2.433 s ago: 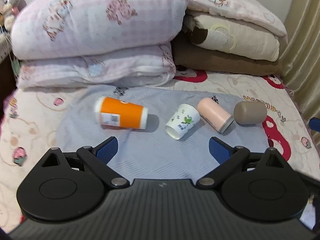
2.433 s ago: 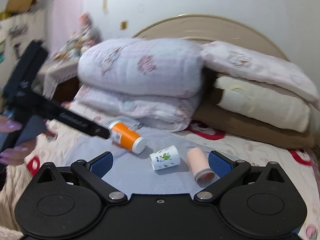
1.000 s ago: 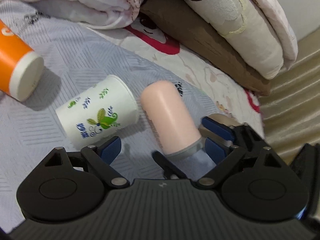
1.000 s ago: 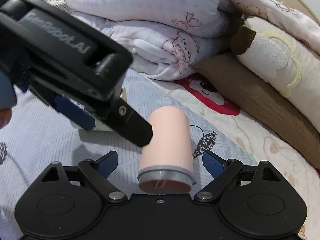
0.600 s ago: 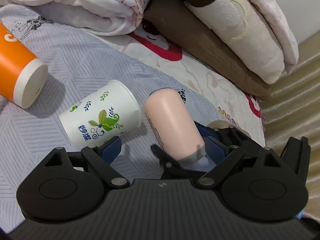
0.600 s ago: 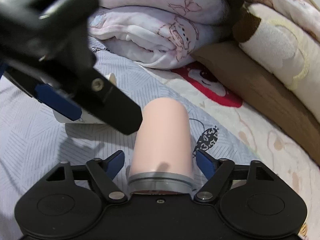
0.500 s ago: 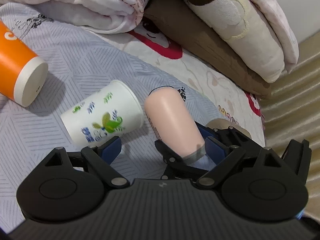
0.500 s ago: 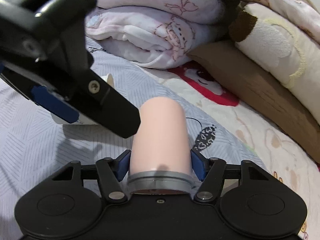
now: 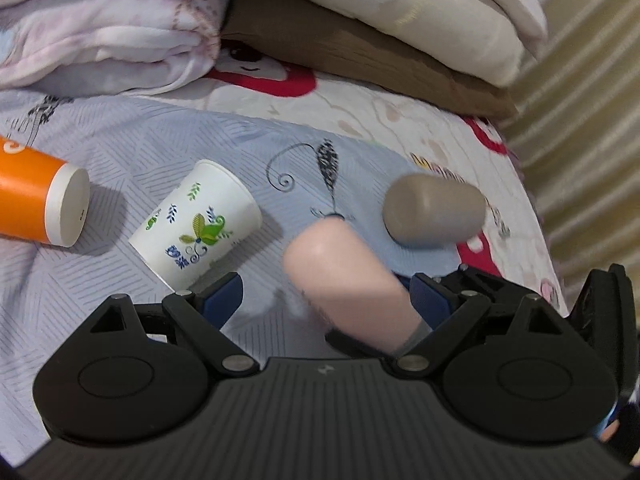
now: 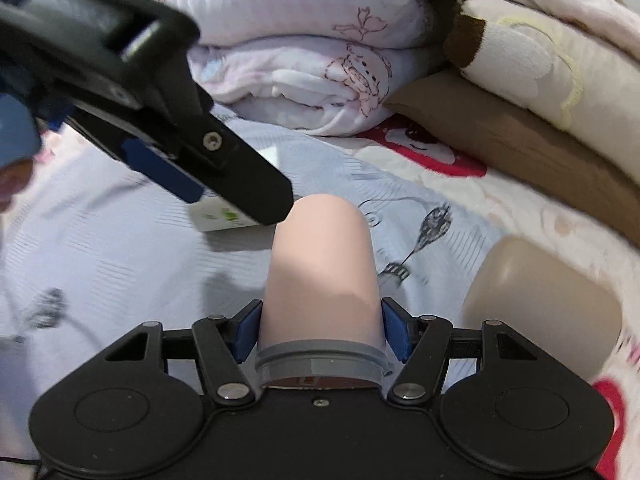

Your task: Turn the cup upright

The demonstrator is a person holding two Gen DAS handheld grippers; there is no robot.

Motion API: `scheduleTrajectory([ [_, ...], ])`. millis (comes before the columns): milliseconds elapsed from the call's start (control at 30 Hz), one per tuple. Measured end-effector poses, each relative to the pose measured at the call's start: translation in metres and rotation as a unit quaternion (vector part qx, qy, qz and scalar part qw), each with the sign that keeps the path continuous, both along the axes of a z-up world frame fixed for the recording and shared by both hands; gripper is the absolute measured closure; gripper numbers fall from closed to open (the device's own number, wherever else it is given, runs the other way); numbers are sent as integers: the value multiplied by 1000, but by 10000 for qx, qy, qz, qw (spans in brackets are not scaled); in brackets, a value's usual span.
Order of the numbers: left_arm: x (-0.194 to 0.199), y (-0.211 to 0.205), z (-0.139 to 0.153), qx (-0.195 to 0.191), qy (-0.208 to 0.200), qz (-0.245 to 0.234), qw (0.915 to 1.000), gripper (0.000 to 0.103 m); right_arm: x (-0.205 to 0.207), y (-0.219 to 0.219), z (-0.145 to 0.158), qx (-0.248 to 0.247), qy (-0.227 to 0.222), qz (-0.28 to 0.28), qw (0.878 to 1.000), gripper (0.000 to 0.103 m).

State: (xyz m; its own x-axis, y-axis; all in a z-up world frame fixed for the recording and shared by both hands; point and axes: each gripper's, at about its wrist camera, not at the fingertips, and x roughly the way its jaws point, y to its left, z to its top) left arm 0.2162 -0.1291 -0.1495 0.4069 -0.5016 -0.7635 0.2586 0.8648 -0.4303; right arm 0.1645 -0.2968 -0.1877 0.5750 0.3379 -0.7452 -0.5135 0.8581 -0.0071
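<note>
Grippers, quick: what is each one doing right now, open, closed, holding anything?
Left gripper: open, holding nothing; the pink cup shows between its fingers.
Right gripper: closed on the pink cup near its grey rim, both pads against the sides.

The orange cup (image 9: pixel 38 196) runs off the left edge, the left gripper (image 10: pixel 160 168) hides most of the white paper cup (image 10: pixel 224 218) — the pink cup's (image 9: pixel 344 280) outline is motion-blurred.

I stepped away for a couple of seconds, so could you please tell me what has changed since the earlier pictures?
The right gripper moved in and shut on the pink cup, lifting its closed end off the bedspread. The left gripper came close beside it and remains open. The paper cup, orange cup and taupe cup stayed lying down.
</note>
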Motion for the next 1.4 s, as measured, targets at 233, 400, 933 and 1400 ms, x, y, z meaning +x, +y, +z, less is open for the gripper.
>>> scheduleTrajectory([
  [233, -21, 11, 10, 230, -131, -541, 9982, 12, -37, 20, 10, 449, 221, 680, 9964, 35],
  [400, -26, 28, 3, 305, -51, -804, 9963, 12, -40, 53, 6, 15, 258, 1423, 9895, 35],
  [933, -16, 54, -40, -283, 359, -1499, 9876, 22, -58, 86, 6, -1086, 562, 2544, 9593, 35],
  [1400, -16, 55, -58, -297, 672, -1694, 9828, 23, -59, 96, 22, -2092, -81, 2644, 9414, 25],
])
